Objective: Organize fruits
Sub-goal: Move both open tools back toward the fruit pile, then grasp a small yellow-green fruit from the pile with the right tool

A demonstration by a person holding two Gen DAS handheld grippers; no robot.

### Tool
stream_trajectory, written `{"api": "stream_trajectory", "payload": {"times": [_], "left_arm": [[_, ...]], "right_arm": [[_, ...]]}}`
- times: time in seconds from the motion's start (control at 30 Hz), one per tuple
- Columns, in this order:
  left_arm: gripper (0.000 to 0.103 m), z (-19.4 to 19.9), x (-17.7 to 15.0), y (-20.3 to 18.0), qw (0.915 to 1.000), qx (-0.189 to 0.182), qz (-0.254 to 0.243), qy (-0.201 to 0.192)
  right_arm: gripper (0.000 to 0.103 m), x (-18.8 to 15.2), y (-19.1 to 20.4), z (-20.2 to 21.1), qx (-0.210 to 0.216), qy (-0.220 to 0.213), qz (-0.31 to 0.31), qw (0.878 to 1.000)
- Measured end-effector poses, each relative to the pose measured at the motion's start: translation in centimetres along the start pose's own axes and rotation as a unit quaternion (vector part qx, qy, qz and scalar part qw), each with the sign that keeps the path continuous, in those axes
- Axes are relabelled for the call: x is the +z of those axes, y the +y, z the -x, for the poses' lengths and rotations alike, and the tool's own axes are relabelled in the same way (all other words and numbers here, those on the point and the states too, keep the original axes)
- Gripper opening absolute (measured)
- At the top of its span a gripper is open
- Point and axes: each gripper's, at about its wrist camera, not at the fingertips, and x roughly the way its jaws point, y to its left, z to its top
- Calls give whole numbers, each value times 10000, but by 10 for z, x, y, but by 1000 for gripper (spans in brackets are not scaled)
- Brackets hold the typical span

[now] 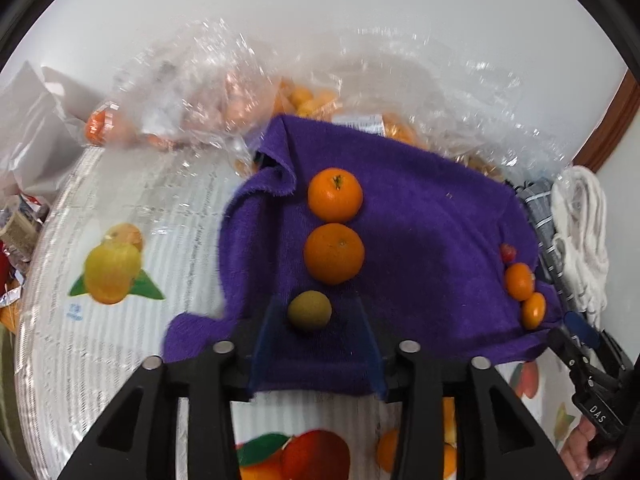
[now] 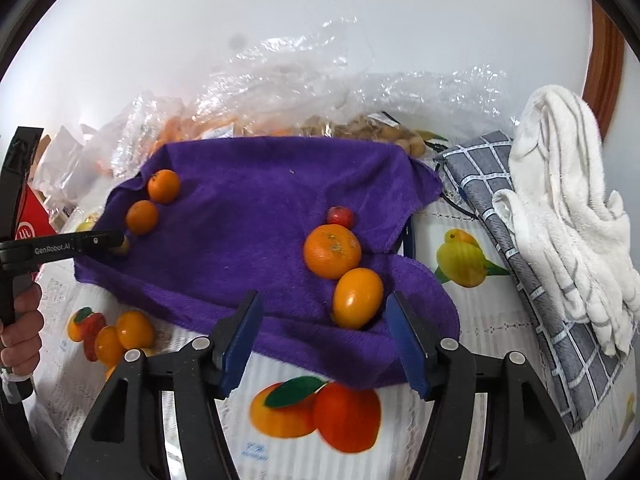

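Observation:
A purple towel (image 1: 432,216) lies on the table. On it, in the left wrist view, two oranges (image 1: 335,194) (image 1: 334,253) form a column, with a small yellow-green fruit (image 1: 309,312) below them. My left gripper (image 1: 316,316) is open, and that fruit sits between its blue pads with a gap on each side. In the right wrist view a small red fruit (image 2: 341,216), an orange (image 2: 332,252) and an oval orange fruit (image 2: 358,298) lie in a row. My right gripper (image 2: 323,304) is open around the oval fruit, which sits nearer the right pad without being pressed.
Clear plastic bags (image 2: 288,92) of more fruit lie behind the towel. A grey checked cloth (image 2: 516,240) and a white towel (image 2: 568,208) are piled at the right. The tablecloth (image 2: 460,344) has printed fruit pictures. A red box (image 2: 34,220) is at the left.

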Motion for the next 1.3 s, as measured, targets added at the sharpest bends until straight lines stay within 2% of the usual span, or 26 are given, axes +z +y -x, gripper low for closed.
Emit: {"api": "stream_trajectory", "payload": {"times": [0.1, 0.23, 0.47, 0.77, 0.9, 0.97, 1.0, 1.2, 1.3], "left_arm": [[48, 21, -8, 5, 9997, -35, -56, -250], [48, 44, -20, 17, 9989, 106, -134, -427], [48, 62, -45, 45, 9988, 211, 86, -434], [48, 68, -74, 66, 9990, 221, 212, -324], [48, 66, -81, 69, 9993, 142, 257, -251], [48, 66, -83, 68, 9993, 129, 263, -236], [48, 65, -83, 66, 9993, 112, 259, -225], [48, 59, -81, 48, 9998, 3, 90, -186], [48, 50, -82, 33, 9998, 92, -130, -116]], "right_arm": [[63, -3, 7, 11, 172, -80, -100, 9998], [49, -5, 27, 16, 306, -24, -11, 9995], [49, -23, 69, 12, 918, 261, 236, 9952], [49, -36, 92, -14, 1194, 670, 203, 9904], [45, -38, 95, -25, 1119, 723, 152, 9910], [37, -36, 96, -27, 1250, 765, 118, 9891], [28, -36, 96, -28, 1290, 782, 110, 9885], [28, -38, 79, -12, 1058, 535, 112, 9929], [28, -38, 59, 1, 761, 340, 129, 9964]]}}
